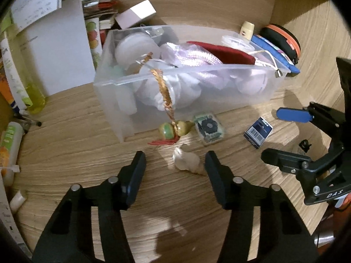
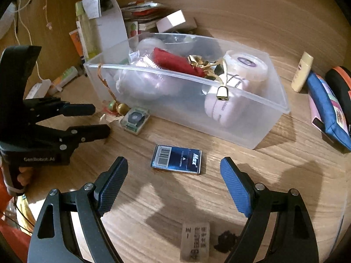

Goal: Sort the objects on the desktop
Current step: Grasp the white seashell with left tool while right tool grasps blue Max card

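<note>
My left gripper (image 1: pixel 174 164) hangs low over the wooden desk, open, with a small white shell-like lump (image 1: pixel 186 162) between its fingertips; a gap shows on the left side. Just beyond lie a green-and-tan gourd charm (image 1: pixel 175 129) on a cord and a small clear case (image 1: pixel 209 128) with a black disc. My right gripper (image 2: pixel 174 164) is open with blue pads, straddling a dark blue "Max" box (image 2: pixel 176 162) without touching it. A clear plastic bin (image 2: pixel 175 74) full of pouches and jars stands behind. Each gripper shows in the other's view: left gripper (image 2: pixel 103 120), right gripper (image 1: pixel 272 134).
A cream bottle (image 2: pixel 302 74), a blue pouch (image 2: pixel 329 109) and a black-orange case (image 1: pixel 283 39) sit right of the bin. A white box (image 1: pixel 57 54), books and tubes (image 1: pixel 11 149) crowd the left. A paper label (image 2: pixel 195 243) and a small black clip (image 2: pixel 226 241) lie near me.
</note>
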The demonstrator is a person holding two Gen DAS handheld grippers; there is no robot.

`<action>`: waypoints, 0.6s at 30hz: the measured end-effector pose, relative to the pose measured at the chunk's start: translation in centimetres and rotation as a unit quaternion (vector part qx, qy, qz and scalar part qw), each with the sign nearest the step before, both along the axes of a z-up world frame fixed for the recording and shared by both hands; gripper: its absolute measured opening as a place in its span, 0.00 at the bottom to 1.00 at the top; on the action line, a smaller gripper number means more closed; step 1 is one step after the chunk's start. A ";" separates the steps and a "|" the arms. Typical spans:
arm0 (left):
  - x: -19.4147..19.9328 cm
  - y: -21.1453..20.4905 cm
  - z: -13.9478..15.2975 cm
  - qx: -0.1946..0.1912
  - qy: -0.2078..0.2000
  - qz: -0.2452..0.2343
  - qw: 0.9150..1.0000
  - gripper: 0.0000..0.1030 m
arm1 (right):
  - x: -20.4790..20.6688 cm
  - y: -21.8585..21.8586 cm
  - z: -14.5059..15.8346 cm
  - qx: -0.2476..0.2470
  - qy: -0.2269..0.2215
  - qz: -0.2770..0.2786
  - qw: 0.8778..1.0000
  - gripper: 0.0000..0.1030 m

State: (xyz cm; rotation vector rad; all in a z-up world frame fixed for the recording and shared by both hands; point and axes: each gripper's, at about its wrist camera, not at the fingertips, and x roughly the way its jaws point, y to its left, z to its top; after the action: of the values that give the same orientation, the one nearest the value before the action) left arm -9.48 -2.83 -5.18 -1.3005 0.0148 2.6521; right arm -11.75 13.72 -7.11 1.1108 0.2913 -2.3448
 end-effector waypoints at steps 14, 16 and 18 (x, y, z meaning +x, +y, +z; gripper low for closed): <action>0.2 0.1 0.0 0.006 0.006 -0.010 1.000 0.29 | -0.3 -1.4 -1.6 0.018 -0.010 0.018 1.000 0.46; 0.2 0.2 0.0 0.009 0.006 -0.015 1.000 0.25 | -0.3 -1.4 -1.5 0.014 -0.013 0.023 1.000 0.43; 0.2 0.2 0.1 0.012 0.005 -0.017 1.000 0.25 | -0.1 -1.4 -1.3 0.011 -0.012 0.024 1.000 0.43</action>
State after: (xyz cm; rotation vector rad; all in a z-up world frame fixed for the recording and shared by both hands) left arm -9.23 -2.66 -5.12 -1.2690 0.0072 2.6224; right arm -11.88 12.29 -8.43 1.1289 0.3316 -2.2904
